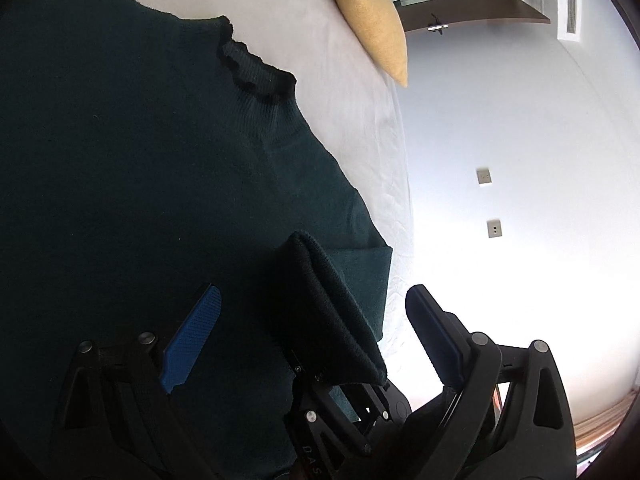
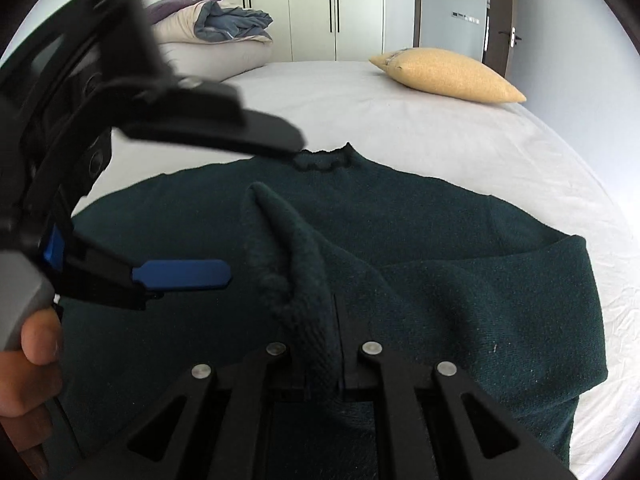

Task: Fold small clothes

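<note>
A dark green knit sweater [image 1: 120,160] lies flat on a white bed, its frilled collar [image 1: 256,68] at the far side. It also shows in the right wrist view [image 2: 440,224], with one sleeve folded across its right side. My right gripper [image 2: 334,320] is shut on the sleeve cuff [image 2: 288,256] and holds it raised over the sweater's middle. In the left wrist view that cuff [image 1: 324,312] stands between my left gripper's open blue fingers [image 1: 192,336]. The left gripper [image 1: 316,320] is open and holds nothing; it also shows at the left of the right wrist view [image 2: 180,274].
The white bed sheet [image 2: 400,112] spreads around the sweater. A yellow pillow [image 2: 448,74] lies at the far right of the bed. Piled bedding [image 2: 216,32] sits at the far left. Wardrobe doors [image 2: 312,4] and a doorway stand behind. The bed's edge [image 1: 400,200] runs beside a white wall.
</note>
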Action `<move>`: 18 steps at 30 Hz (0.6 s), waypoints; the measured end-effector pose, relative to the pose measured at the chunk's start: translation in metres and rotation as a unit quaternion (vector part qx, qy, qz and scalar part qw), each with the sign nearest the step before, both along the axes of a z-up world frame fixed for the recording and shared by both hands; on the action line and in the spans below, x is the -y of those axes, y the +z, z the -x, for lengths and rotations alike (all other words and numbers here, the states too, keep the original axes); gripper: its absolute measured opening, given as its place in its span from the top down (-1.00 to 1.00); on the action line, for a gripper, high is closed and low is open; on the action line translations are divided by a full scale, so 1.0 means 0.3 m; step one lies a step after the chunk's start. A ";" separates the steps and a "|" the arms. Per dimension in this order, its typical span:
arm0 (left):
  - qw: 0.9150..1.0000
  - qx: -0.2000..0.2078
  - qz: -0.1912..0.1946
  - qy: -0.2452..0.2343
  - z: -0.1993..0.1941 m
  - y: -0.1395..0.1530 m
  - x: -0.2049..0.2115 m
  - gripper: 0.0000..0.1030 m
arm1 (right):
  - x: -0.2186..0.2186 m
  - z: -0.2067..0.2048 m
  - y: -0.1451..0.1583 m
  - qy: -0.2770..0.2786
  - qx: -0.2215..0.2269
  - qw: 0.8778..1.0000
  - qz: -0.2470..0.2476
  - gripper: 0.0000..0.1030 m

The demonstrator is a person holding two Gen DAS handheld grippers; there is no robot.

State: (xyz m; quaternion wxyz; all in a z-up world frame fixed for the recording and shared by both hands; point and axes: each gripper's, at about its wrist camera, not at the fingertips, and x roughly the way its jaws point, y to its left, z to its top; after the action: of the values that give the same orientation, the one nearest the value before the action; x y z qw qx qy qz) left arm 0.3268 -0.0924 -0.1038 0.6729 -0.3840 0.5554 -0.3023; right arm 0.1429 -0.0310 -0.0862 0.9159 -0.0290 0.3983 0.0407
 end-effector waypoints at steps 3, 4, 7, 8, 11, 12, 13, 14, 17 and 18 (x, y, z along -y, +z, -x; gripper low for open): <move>1.000 -0.009 0.013 -0.011 -0.012 -0.009 0.022 -0.77 | -0.018 0.010 0.000 0.005 0.004 1.000 0.012 0.81; 1.000 -0.012 0.007 -0.016 -0.017 -0.015 0.038 -0.67 | -0.025 0.012 0.001 0.008 0.005 1.000 0.015 0.81; 0.999 -0.039 0.010 -0.030 -0.030 -0.050 0.067 0.36 | -0.033 0.024 0.002 0.018 0.008 1.000 0.014 0.76; 0.999 -0.041 -0.001 -0.025 -0.034 -0.059 0.070 0.51 | -0.037 0.048 -0.002 0.019 0.009 1.000 0.010 0.70; 0.999 -0.033 -0.004 -0.013 -0.045 -0.069 0.059 0.80 | 0.012 0.085 0.020 0.015 0.007 1.000 -0.025 0.44; 1.000 -0.029 -0.005 -0.007 -0.051 -0.068 0.049 0.83 | 0.046 0.107 0.032 0.007 0.007 0.999 -0.051 0.16; 1.000 -0.020 -0.010 0.000 -0.060 -0.059 0.031 0.84 | 0.089 0.132 0.044 -0.004 0.010 0.996 -0.083 0.03; 1.000 -0.012 -0.015 0.006 -0.065 -0.045 0.017 0.85 | 0.146 0.156 0.060 -0.020 0.017 0.992 -0.125 -0.16; 0.998 0.039 -0.040 0.020 -0.078 0.052 -0.041 0.85 | 0.338 0.212 0.068 -0.092 0.025 0.964 -0.247 -0.33; 0.997 0.055 -0.049 0.025 -0.086 0.081 -0.052 0.85 | 0.394 0.220 0.060 -0.113 0.023 0.953 -0.281 -0.34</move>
State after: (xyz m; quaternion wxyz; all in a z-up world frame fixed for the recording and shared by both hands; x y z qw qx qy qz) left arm 0.3527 -0.0767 -0.0795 0.7275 -0.3472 0.5220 -0.2790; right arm 0.0768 -0.1491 -0.0683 0.8943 0.2742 0.3505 0.0466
